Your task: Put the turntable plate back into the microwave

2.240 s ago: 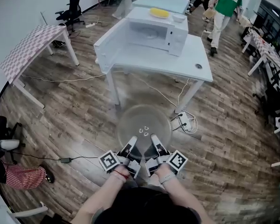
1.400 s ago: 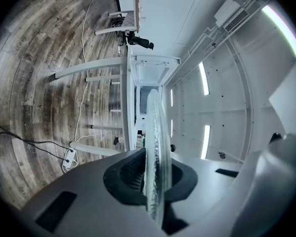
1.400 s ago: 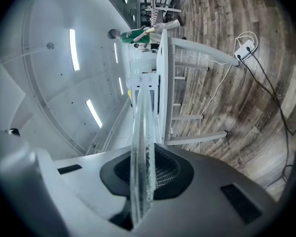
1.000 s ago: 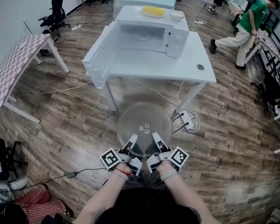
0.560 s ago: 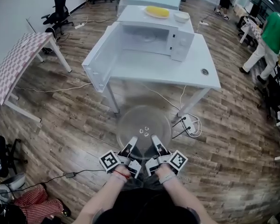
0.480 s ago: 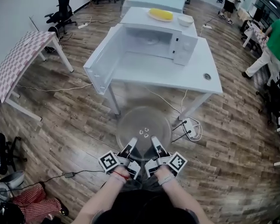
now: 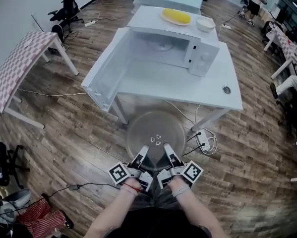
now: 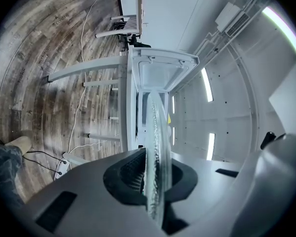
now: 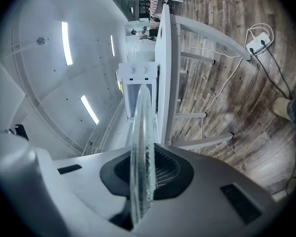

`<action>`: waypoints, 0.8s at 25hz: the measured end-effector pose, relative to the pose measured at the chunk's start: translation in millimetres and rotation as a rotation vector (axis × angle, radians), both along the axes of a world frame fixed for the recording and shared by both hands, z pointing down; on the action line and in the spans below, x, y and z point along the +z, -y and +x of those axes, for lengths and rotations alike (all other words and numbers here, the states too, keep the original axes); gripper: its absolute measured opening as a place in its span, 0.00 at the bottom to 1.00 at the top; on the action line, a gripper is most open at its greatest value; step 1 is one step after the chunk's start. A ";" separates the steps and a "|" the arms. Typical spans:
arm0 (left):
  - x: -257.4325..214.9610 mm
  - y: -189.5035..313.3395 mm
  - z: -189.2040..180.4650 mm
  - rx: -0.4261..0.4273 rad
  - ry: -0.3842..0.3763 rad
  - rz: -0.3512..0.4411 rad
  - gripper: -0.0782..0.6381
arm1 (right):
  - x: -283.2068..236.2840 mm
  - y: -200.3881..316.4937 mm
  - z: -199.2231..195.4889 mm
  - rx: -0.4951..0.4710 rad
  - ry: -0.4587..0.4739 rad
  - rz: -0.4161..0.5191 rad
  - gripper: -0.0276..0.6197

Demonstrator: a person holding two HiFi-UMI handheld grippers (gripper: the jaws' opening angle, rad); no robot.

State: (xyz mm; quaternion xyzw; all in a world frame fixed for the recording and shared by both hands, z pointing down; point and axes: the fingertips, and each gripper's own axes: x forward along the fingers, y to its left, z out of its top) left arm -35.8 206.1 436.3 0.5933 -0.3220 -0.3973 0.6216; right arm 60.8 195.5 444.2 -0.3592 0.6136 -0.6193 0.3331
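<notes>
Glass turntable plate (image 7: 155,130) hangs roughly level over the wooden floor (image 7: 64,128), in front of the microwave (image 7: 164,51) and short of it, per my head view. I log the left gripper (image 7: 141,154) and right gripper (image 7: 166,151) side by side on the plate's rim, at the side farthest from the microwave. The microwave stands on a white table (image 7: 198,90). Its door (image 7: 102,73) is swung wide open at the left as I face it, and the cavity faces me. A yellow object (image 7: 176,17) and a white bowl (image 7: 205,24) sit on top of the microwave.

Left gripper view: I see the plate (image 8: 155,142) edge-on between the jaws, with both ribbed pads (image 8: 130,174) clamped against the glass. The open microwave (image 8: 160,75) lies straight beyond the plate's far rim.

Right gripper view: same finding. The jaws are closed on the rim and the plate (image 9: 140,142) is pinched between them. The microwave (image 9: 138,78) shows beyond the glass.
</notes>
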 end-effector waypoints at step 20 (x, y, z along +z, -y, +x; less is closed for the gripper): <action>4.1 119.3 16.8 -0.008 0.004 -0.012 0.15 | 4.4 120.6 15.8 -0.008 0.013 -0.002 0.10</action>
